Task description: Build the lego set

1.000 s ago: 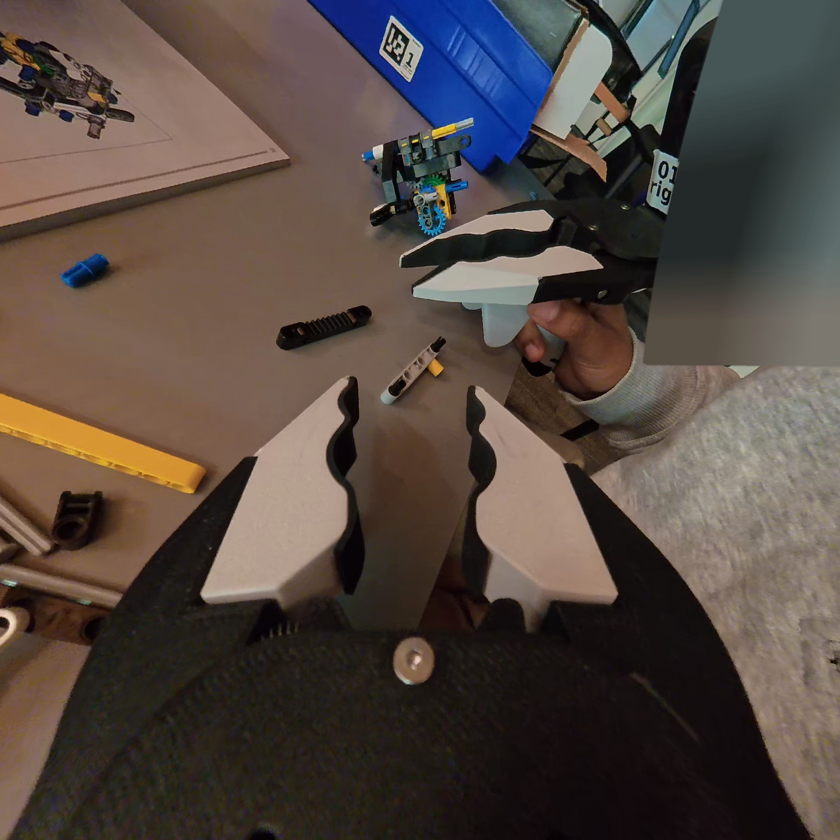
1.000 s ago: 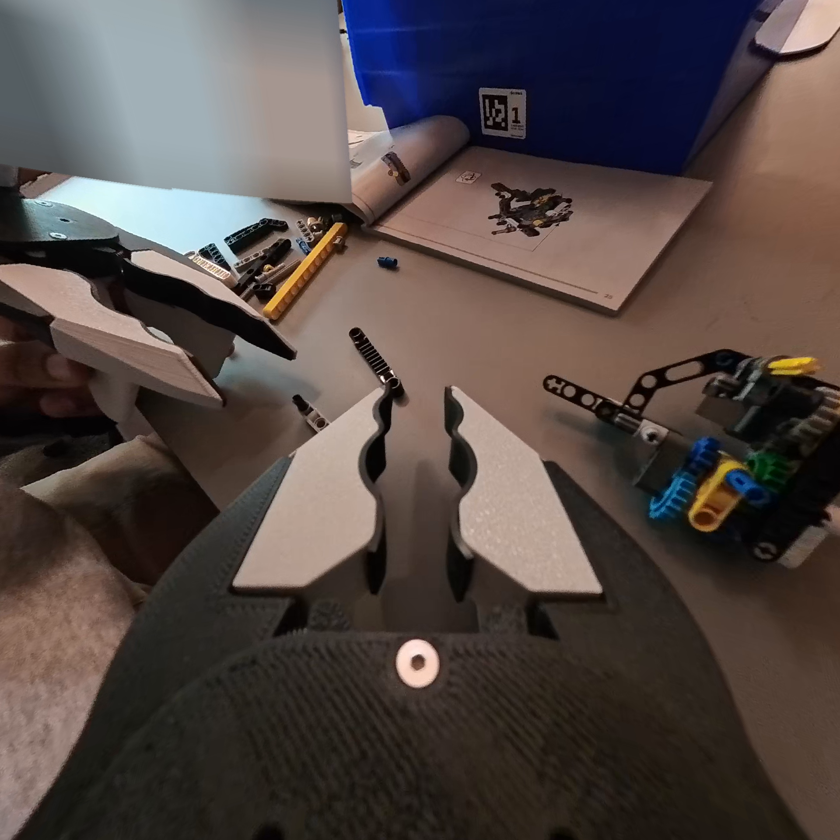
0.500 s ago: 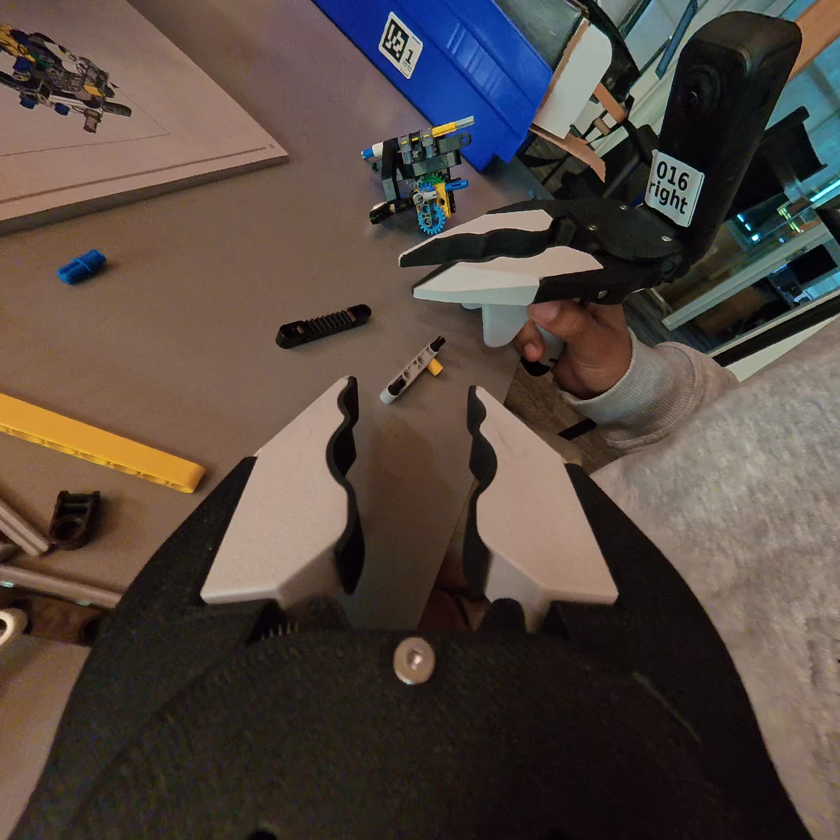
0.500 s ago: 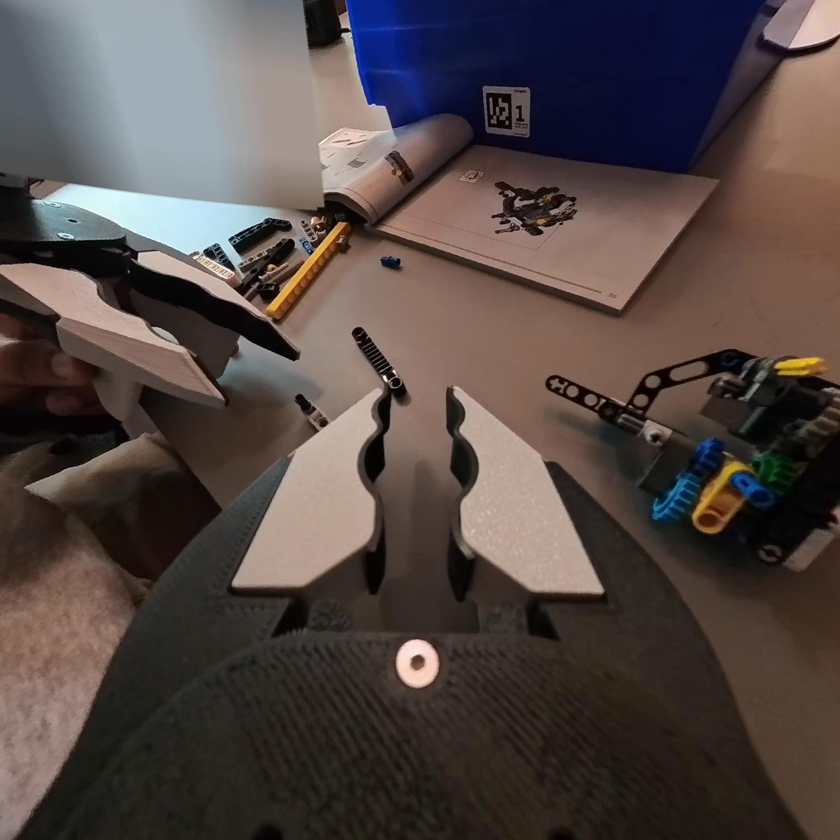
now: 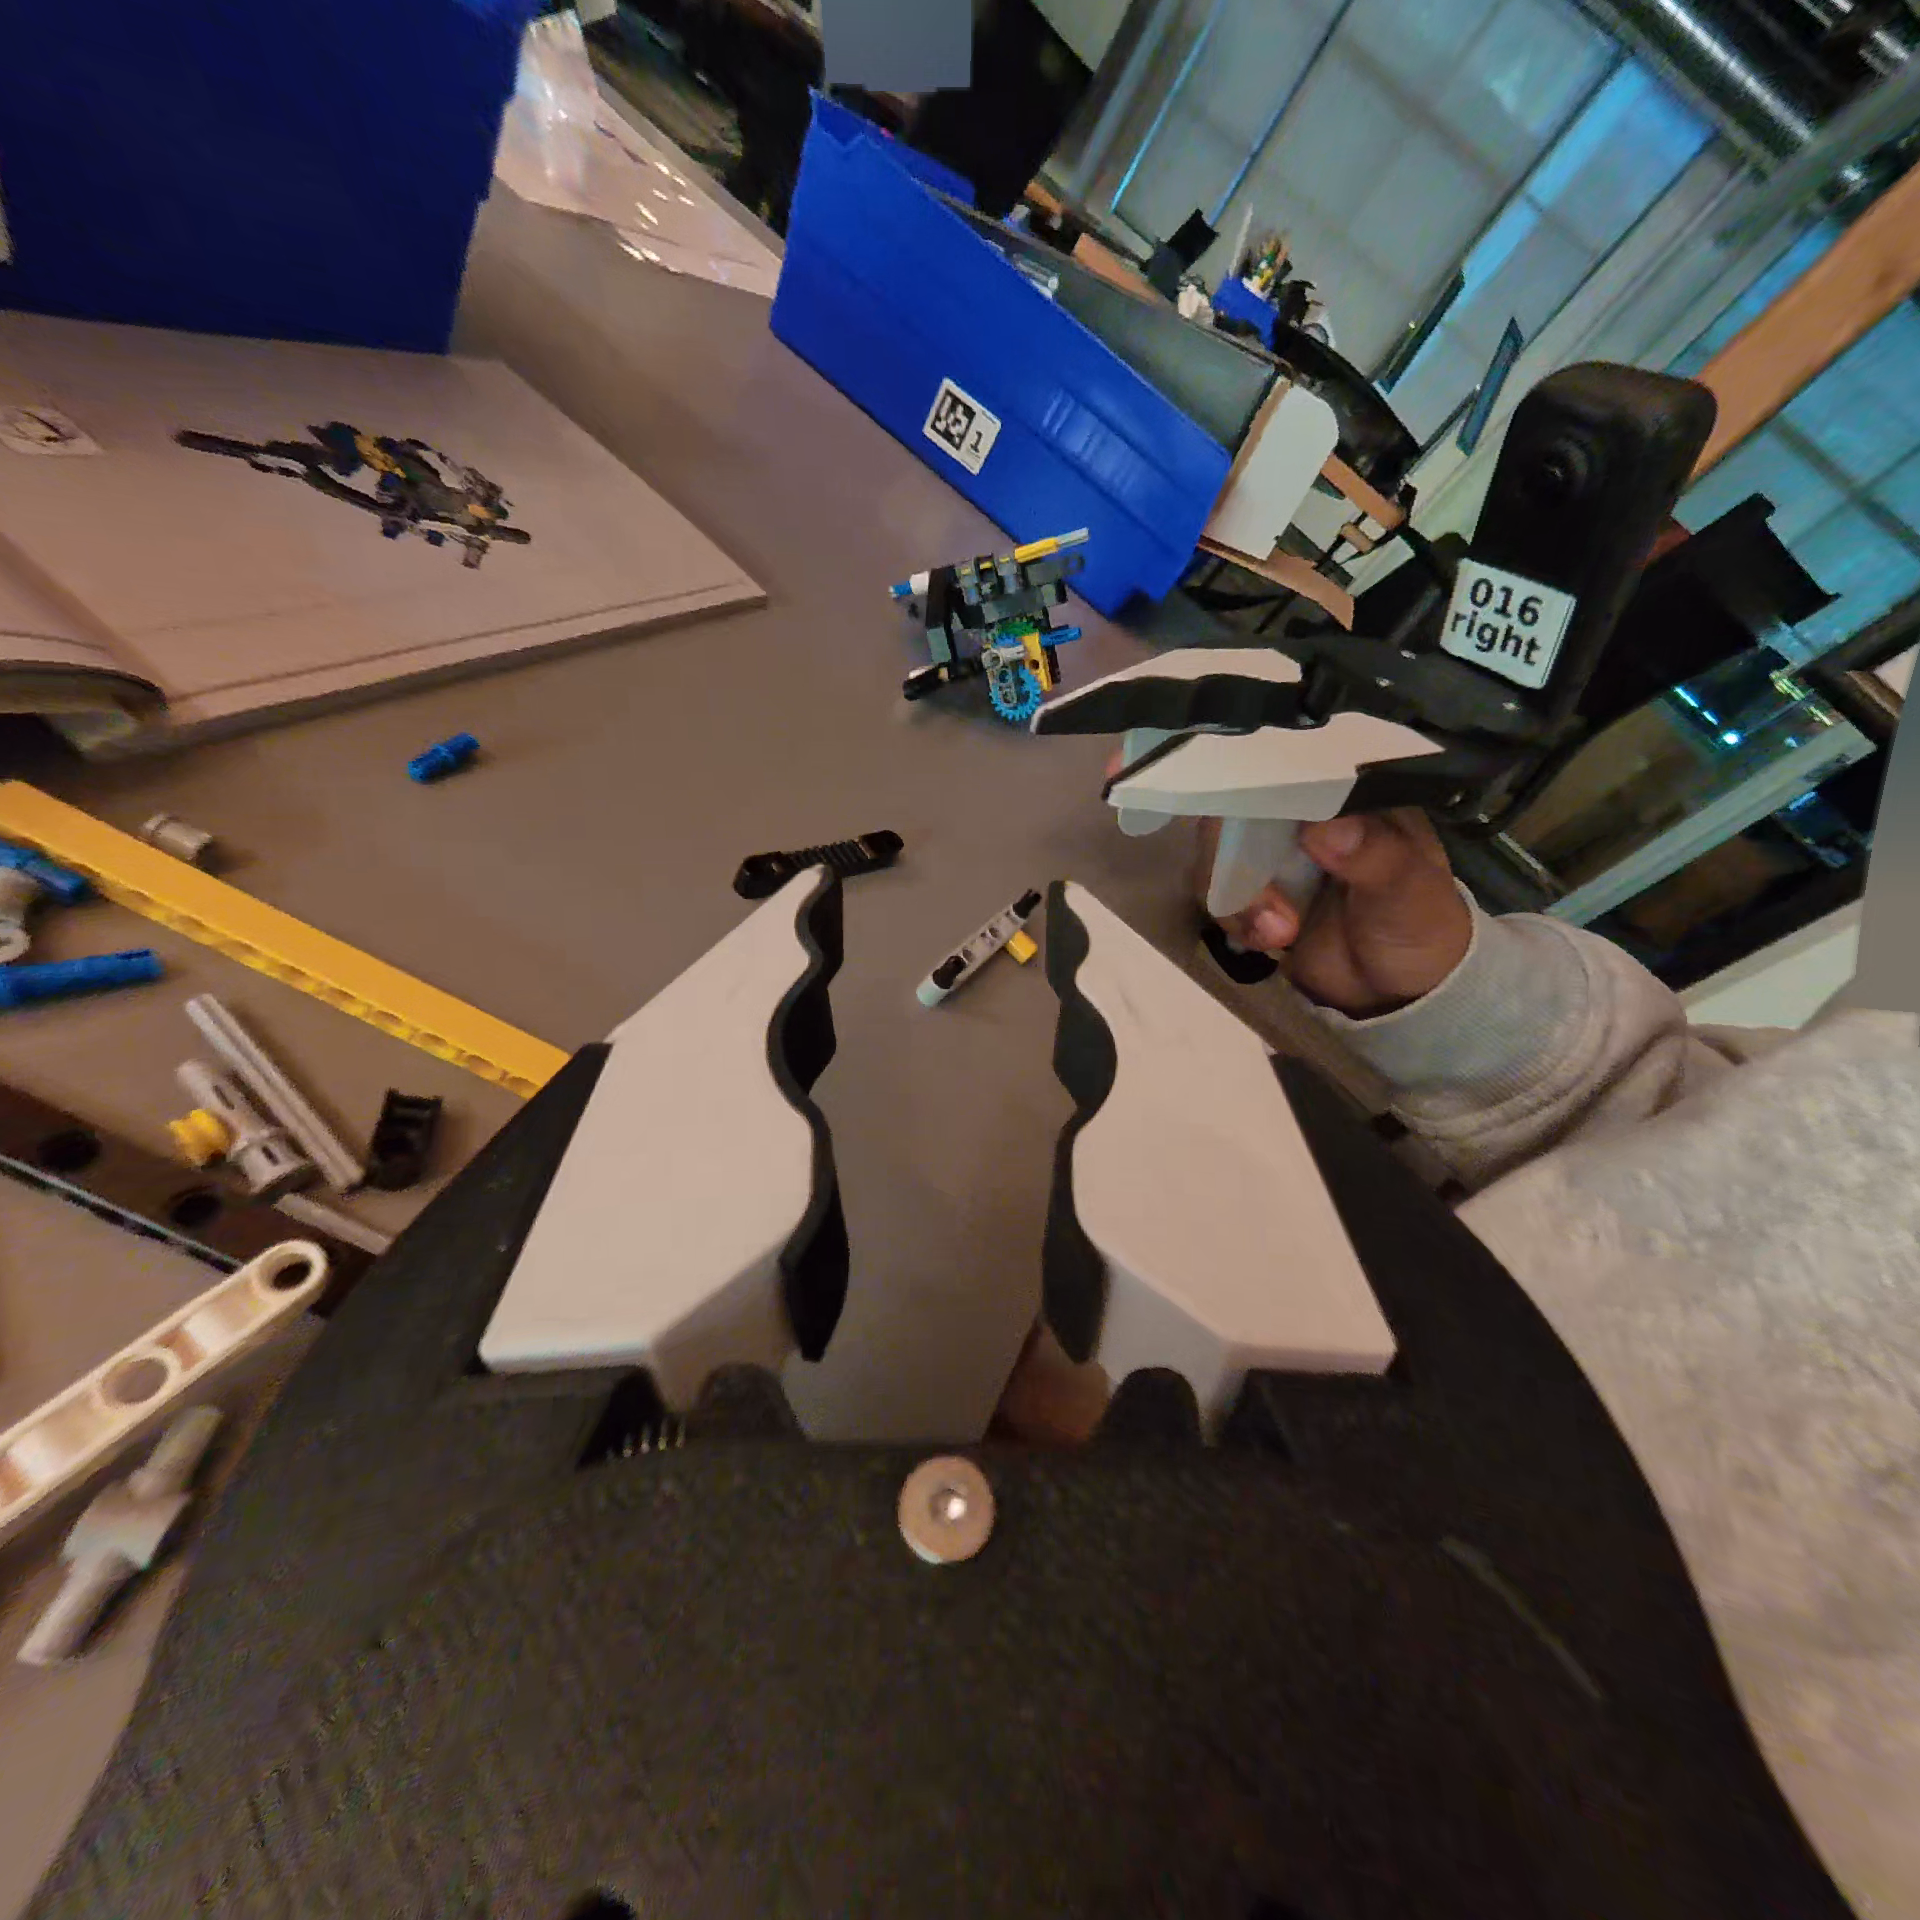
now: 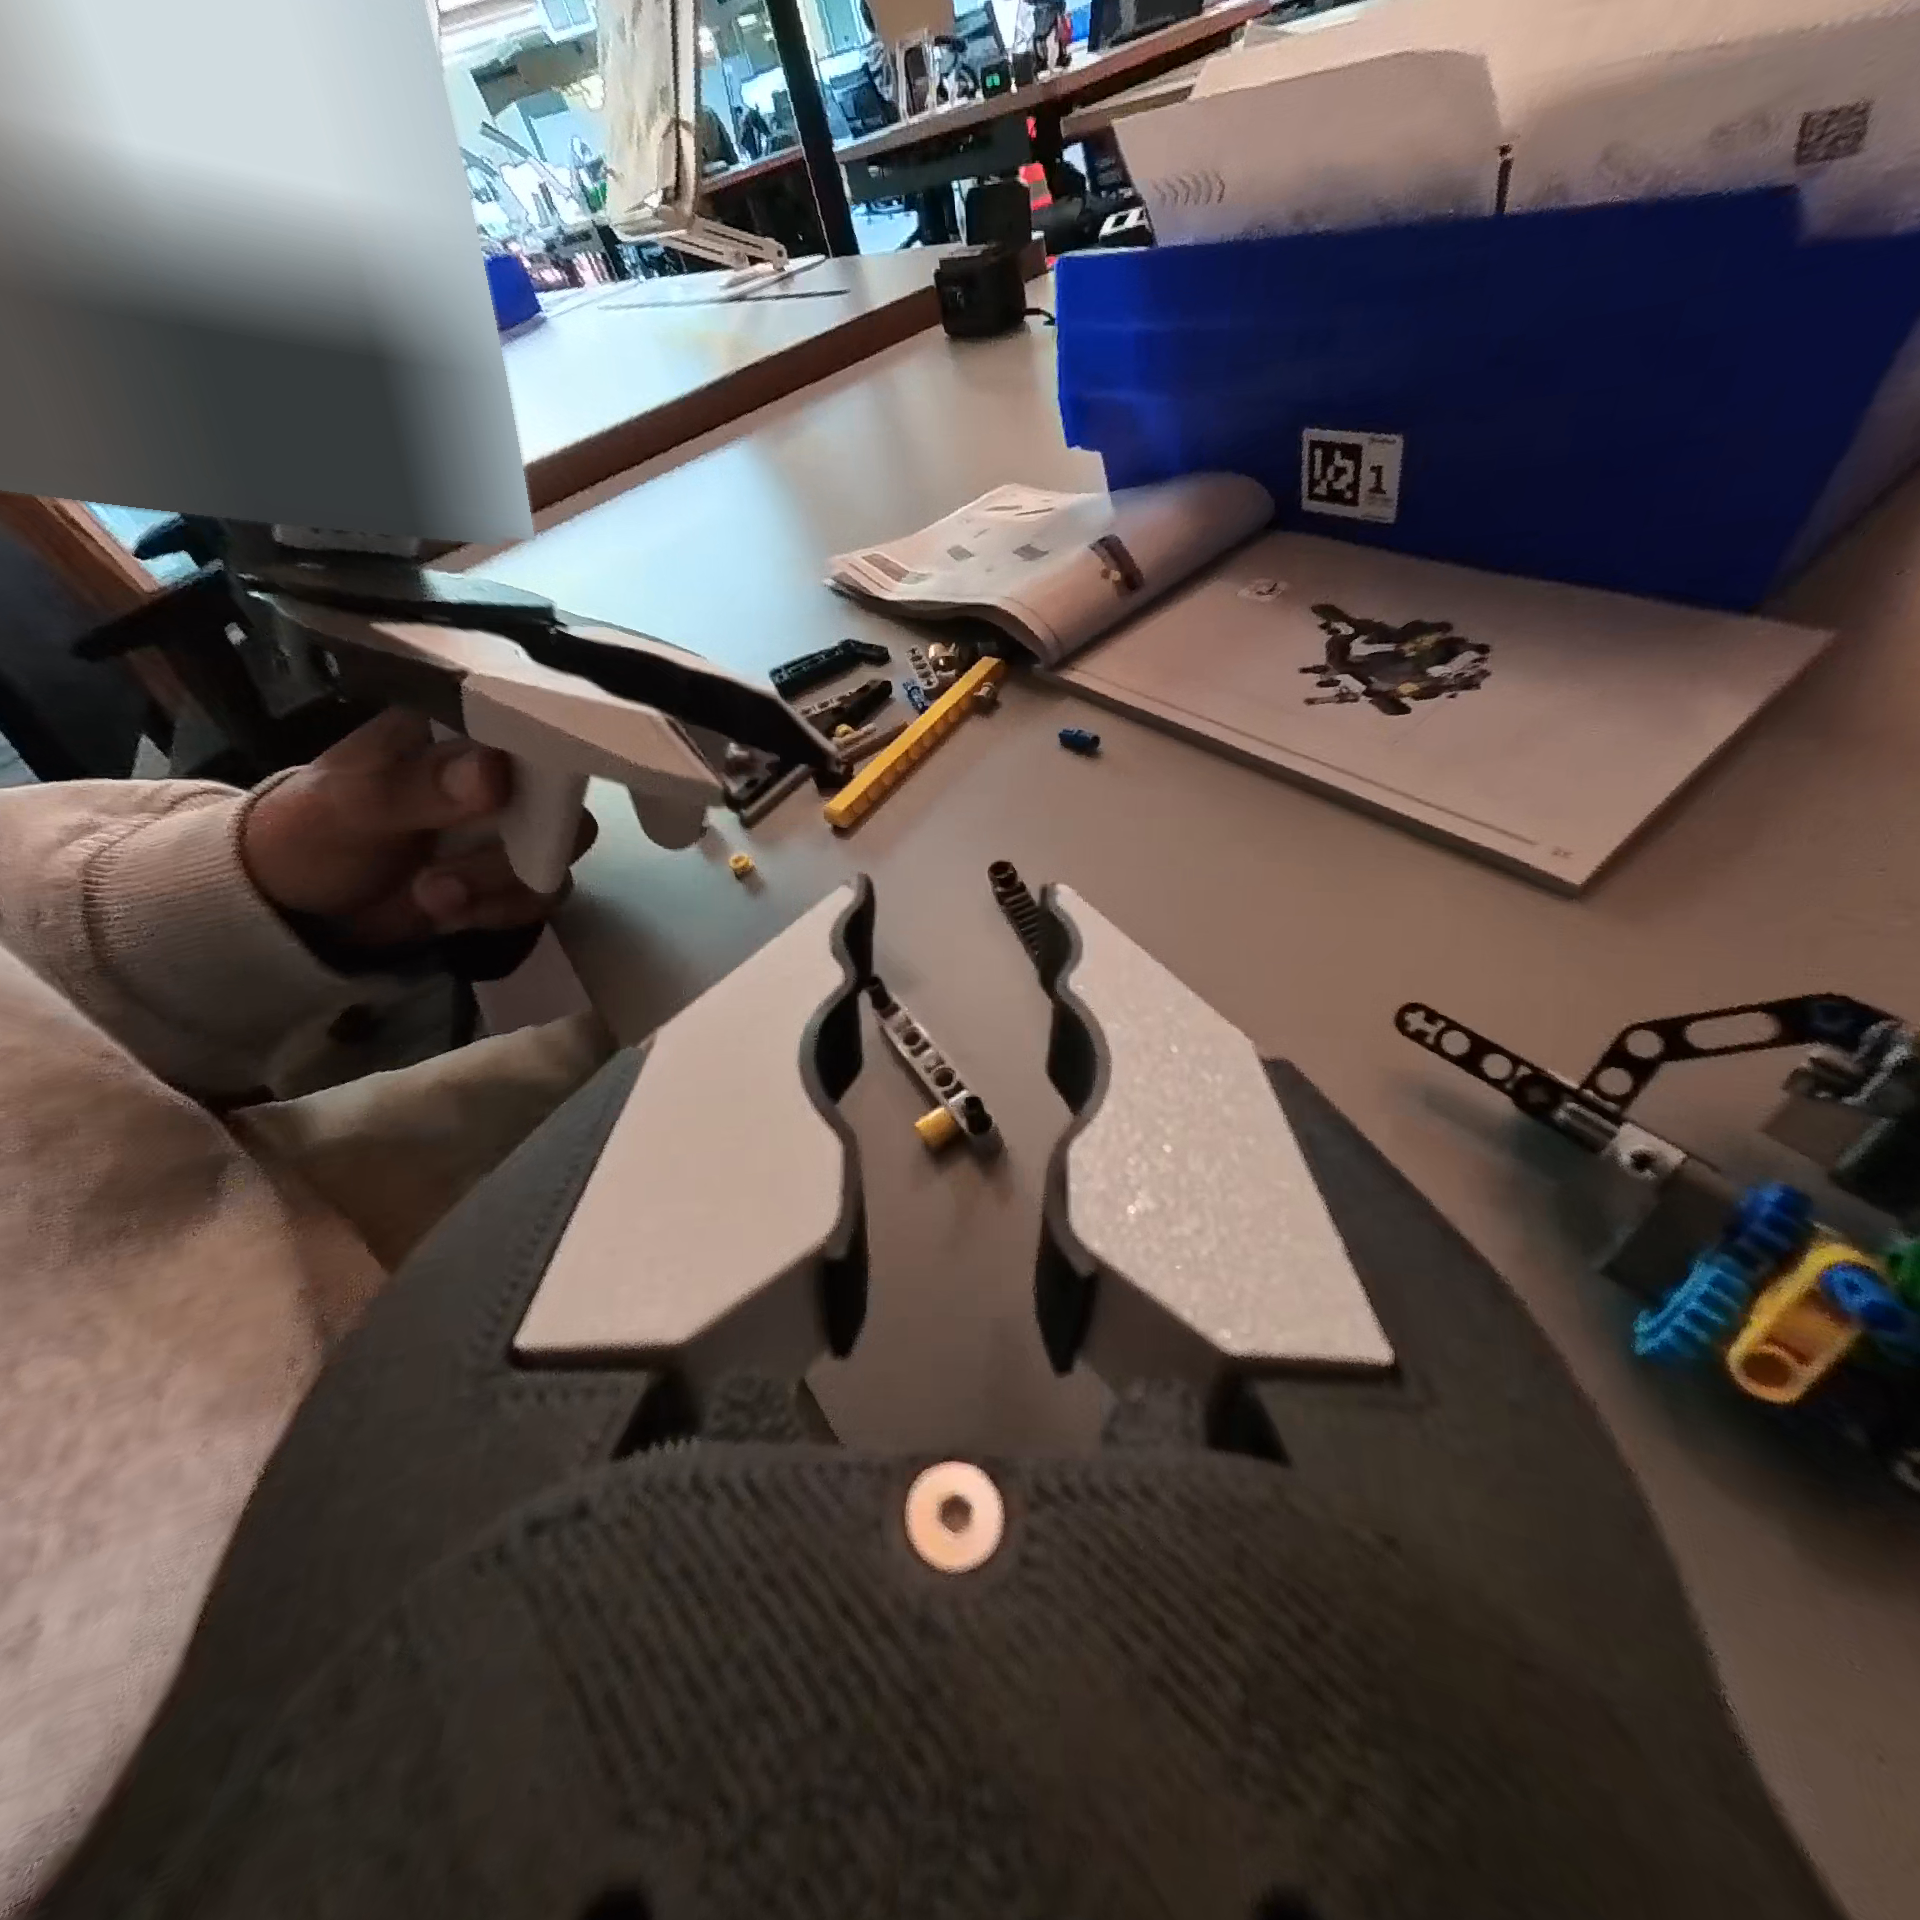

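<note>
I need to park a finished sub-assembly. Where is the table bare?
Bare table lies between the open instruction booklet, the black toothed piece and the partly built model. It is crowded around the yellow beam, where loose parts cluster near the left gripper.

Grey tabletop [image 6: 1299, 935], matte. A second long table [image 6: 727, 322] stands behind it, wood-edged. Tall glass windows [image 5: 1403, 156] with bluish daylight beyond; wooden beam [image 5: 1829, 270] crossing them diagonally. More desks and clutter farther back, too blurred to identify.
</note>
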A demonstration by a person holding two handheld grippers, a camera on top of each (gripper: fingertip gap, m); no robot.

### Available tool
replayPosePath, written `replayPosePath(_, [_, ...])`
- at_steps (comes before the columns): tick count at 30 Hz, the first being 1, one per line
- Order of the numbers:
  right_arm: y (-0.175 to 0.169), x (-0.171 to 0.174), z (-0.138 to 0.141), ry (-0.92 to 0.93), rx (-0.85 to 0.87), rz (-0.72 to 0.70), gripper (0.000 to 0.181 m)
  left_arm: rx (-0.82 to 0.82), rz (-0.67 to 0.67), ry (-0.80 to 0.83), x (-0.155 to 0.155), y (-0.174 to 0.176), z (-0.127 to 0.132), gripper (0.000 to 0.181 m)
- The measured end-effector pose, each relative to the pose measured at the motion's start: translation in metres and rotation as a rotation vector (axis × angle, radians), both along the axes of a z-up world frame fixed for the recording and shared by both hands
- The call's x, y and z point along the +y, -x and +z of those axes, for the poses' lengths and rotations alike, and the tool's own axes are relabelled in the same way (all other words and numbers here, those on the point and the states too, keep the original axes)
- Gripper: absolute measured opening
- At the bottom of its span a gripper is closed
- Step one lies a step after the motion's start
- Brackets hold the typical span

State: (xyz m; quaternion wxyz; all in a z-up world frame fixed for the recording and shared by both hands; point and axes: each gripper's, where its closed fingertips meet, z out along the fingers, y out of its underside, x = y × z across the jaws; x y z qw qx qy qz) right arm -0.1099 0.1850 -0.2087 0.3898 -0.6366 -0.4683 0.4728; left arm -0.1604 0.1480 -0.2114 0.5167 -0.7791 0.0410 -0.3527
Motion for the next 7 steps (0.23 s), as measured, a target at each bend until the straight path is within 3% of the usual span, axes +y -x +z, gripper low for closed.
replayPosePath(7, [0.014,0.000,-0.019,0.046,-0.203,0.081,0.031,0.016,0.032,-0.029,0.002,0.006,0.003,0.032])
